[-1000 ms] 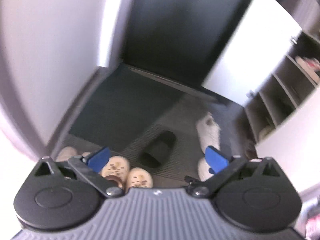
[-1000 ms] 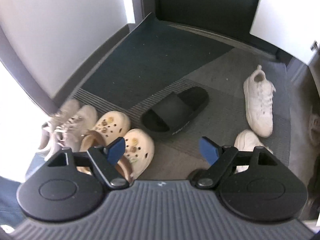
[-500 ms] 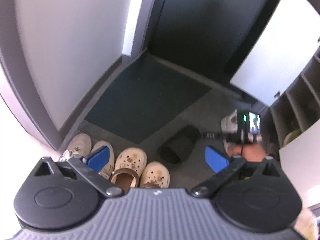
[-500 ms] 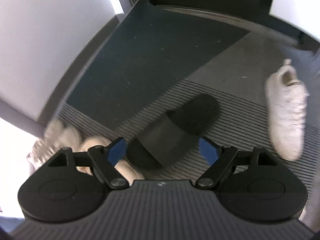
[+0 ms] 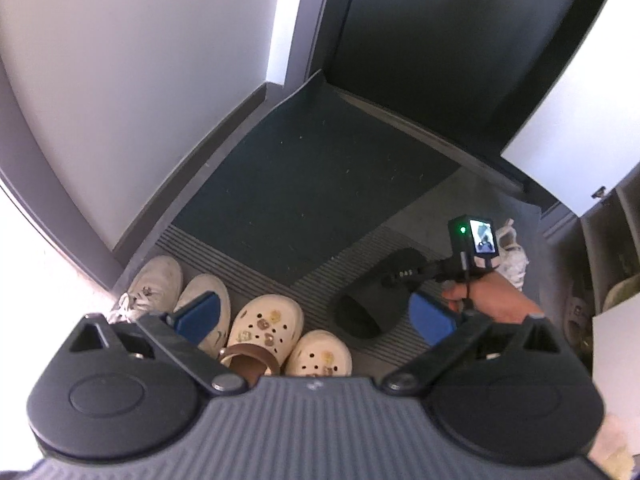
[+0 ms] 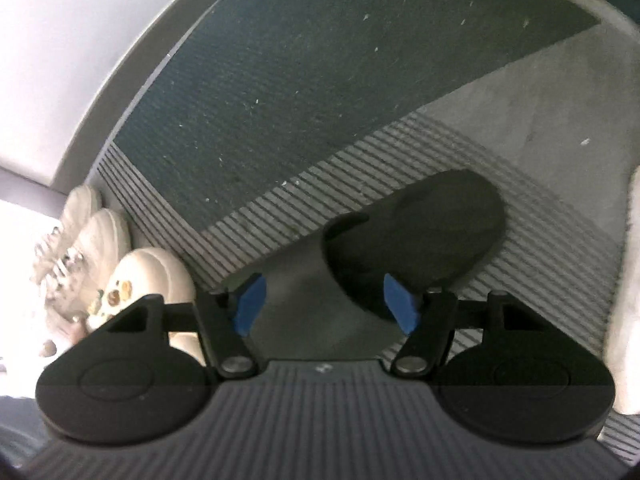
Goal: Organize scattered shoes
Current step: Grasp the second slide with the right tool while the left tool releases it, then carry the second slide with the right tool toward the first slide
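Note:
A black slide (image 6: pixel 420 232) lies on the ribbed grey mat, seen also in the left wrist view as the black slide (image 5: pixel 372 300). My right gripper (image 6: pixel 325 304) is low over it, its jaws closing with the slide's strap between the blue pads; no firm press shows. A hand (image 5: pixel 492 304) holds that gripper. My left gripper (image 5: pixel 314 318) hangs open and empty above a pair of cream clogs (image 5: pixel 268 320). A pair of white sneakers (image 5: pixel 160 284) stands left of the clogs. One more white sneaker (image 5: pixel 512 256) lies right of the slide.
A dark doormat (image 5: pixel 320 184) lies before a dark door. A white wall (image 5: pixel 140 80) runs on the left. An open white cabinet door (image 5: pixel 580 120) and shoe shelves (image 5: pixel 616 248) are on the right. A white sneaker (image 6: pixel 628 280) borders the slide's right side.
Both grippers have come down toward the floor. The right one moved over the black slide and its jaws narrowed around the strap. The right hand has entered the left wrist view.

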Tool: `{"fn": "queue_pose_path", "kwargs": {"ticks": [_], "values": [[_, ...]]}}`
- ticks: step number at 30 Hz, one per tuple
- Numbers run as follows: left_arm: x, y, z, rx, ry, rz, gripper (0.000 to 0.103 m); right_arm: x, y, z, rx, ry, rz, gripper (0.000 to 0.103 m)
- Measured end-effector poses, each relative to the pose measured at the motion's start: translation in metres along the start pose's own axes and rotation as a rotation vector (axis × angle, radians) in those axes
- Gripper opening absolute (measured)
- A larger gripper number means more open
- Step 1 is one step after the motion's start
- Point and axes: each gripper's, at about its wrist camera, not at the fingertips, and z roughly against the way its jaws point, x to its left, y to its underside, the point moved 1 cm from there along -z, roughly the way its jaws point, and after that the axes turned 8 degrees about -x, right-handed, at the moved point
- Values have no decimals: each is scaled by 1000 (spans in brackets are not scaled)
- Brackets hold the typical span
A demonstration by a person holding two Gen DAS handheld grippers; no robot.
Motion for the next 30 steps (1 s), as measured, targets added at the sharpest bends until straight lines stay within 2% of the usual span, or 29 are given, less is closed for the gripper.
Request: {"fn": "queue_pose_path", "kwargs": {"ticks": [4,11,13,14,15,16,17,18,22,27,30], "values": [[-7,3,-14,51,38,7,102,-13,4,-20,14,-89,-77,67],[-36,18,-13,52,108,-105,102,-32,15,-32,3,-186,-216,65],[-44,26,-12,67,138,-138,102,-36,17,-30,-11,-202,-243,58],[-46,30,-11,78,144,-149,102,-40,15,-26,-26,-212,-275,48],[-48,33,-10,89,149,-159,102,-43,14,-21,-41,-222,-308,33],[-46,34,-9,97,147,-160,102,-42,10,-15,-59,-220,-317,27],[-45,35,-7,103,145,-161,102,-41,6,-10,-77,-217,-323,14],[-42,34,-6,99,139,-153,102,-39,2,-5,-91,-212,-326,10],[-23,24,6,59,125,-84,102,-25,-4,4,-107,-222,-314,8],[-8,15,18,47,142,-75,102,-3,-1,27,-117,-260,-278,8],[20,-1,29,6,147,24,102,3,6,41,-112,-284,-272,8]]}}
